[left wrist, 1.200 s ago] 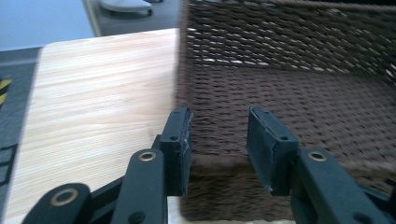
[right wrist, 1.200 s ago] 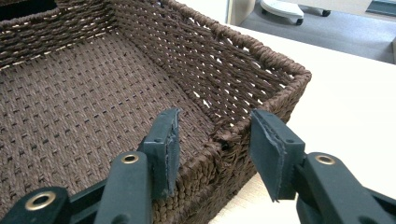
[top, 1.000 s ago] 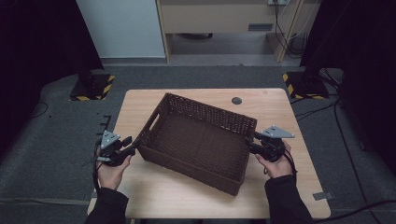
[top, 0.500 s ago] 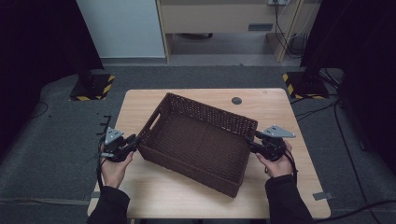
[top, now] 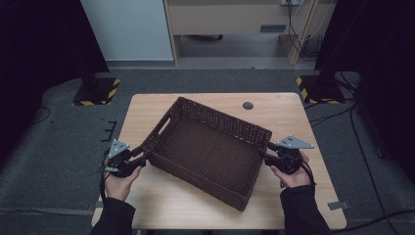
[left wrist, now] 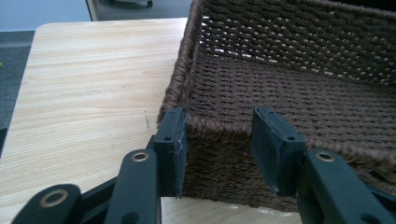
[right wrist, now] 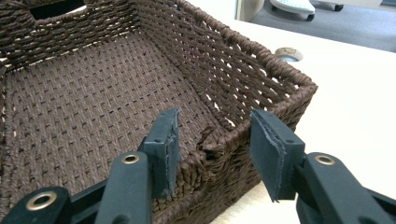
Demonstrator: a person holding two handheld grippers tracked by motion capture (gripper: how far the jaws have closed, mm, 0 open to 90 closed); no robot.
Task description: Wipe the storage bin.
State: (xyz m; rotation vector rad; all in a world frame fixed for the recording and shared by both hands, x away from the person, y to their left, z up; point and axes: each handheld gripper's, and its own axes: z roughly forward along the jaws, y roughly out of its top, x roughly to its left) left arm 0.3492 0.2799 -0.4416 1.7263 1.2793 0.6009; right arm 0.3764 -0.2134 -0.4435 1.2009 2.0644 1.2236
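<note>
My left tool (top: 143, 155) has just been spreading at the wicker basket's (top: 210, 149) corner, which sits between its jaws; my right tool (top: 264, 152) is spread around the other end, so moving the basket is not done.

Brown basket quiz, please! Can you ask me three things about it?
1. True or false: the brown woven rectangular basket on the light wooden table is empty.
2. What is cut into the basket's short wall? A a handle slot, B a lock, C a wheel.
3. How many grippers are at the basket?

Key: 1 true. 2 A. 3 two: the left gripper, whose jaws have just been opening with the basket's corner between them, and the right gripper, open at the opposite end.
</note>
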